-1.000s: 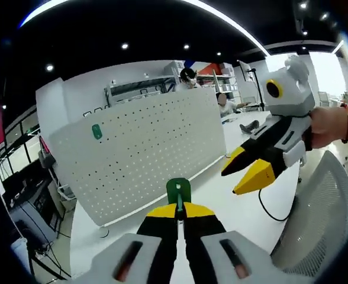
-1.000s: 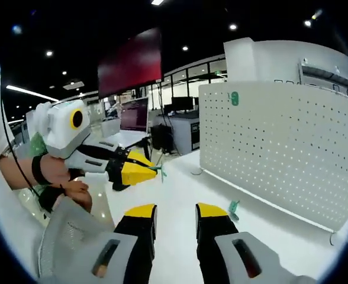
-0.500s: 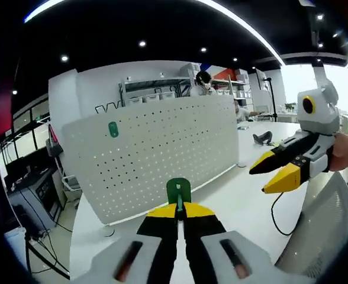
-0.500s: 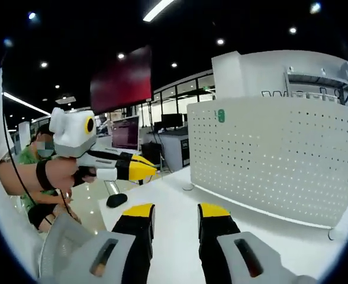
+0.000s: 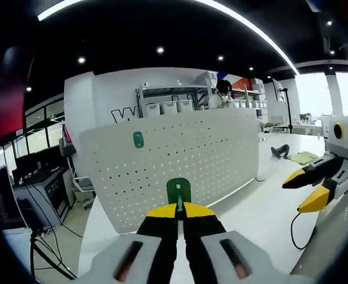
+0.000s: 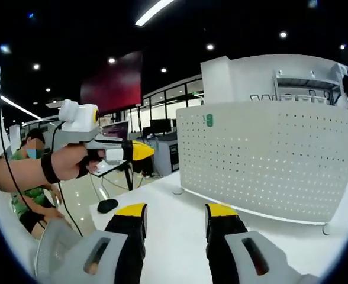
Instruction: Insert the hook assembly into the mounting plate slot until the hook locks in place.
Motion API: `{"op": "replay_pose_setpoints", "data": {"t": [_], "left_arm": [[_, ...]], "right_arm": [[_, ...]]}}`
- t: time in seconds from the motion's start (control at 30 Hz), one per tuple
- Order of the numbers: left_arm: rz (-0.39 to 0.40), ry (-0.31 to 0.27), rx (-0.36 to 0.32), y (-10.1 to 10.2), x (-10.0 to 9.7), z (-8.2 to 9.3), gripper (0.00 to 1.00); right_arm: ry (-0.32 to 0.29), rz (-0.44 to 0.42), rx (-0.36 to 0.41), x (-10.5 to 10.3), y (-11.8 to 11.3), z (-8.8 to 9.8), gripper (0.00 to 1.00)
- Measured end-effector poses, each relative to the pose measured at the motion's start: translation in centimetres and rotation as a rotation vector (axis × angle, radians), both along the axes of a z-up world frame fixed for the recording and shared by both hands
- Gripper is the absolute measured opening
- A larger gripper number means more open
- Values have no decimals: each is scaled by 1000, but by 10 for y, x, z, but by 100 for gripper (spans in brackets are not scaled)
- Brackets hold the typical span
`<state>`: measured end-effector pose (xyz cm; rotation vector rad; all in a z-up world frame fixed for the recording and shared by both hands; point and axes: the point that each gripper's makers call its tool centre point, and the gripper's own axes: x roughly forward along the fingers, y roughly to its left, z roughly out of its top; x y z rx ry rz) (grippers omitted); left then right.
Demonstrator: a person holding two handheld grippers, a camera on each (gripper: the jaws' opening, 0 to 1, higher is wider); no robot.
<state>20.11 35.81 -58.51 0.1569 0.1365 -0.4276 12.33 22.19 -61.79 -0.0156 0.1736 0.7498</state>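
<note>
Hook (image 5: 178, 191) pinched in left claw (image 5: 179, 208); right claw (image 6: 175, 212) apart, seemingly empty.

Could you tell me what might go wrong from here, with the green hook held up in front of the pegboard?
1. The left gripper pinches the green hook only by its lower edge, so it may twist or slip when pushed against the pegboard.
2. The board stands upright on the table and could tip or slide, since the open right gripper is not bracing it.
3. Another green hook already hangs near the top corner.

white pegboard (image 6: 263, 160), right gripper (image 6: 177, 216) jaws apart
</note>
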Motion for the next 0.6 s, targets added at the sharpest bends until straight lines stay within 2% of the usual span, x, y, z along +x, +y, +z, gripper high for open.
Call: {"op": "replay_pose_setpoints", "data": {"t": [0.43,0.53,0.6], "left_arm": [[27,19,-44,9,26,1,2],[29,17,-76,10,32,4,2],[41,12,-72,12,36,5,2]], "right_arm": [[-2,-40,-24,2,-12,0,45],[-2,-41,-9,2,-13,3,49],[-35,-61,-7,4,-16,9,51]]}}
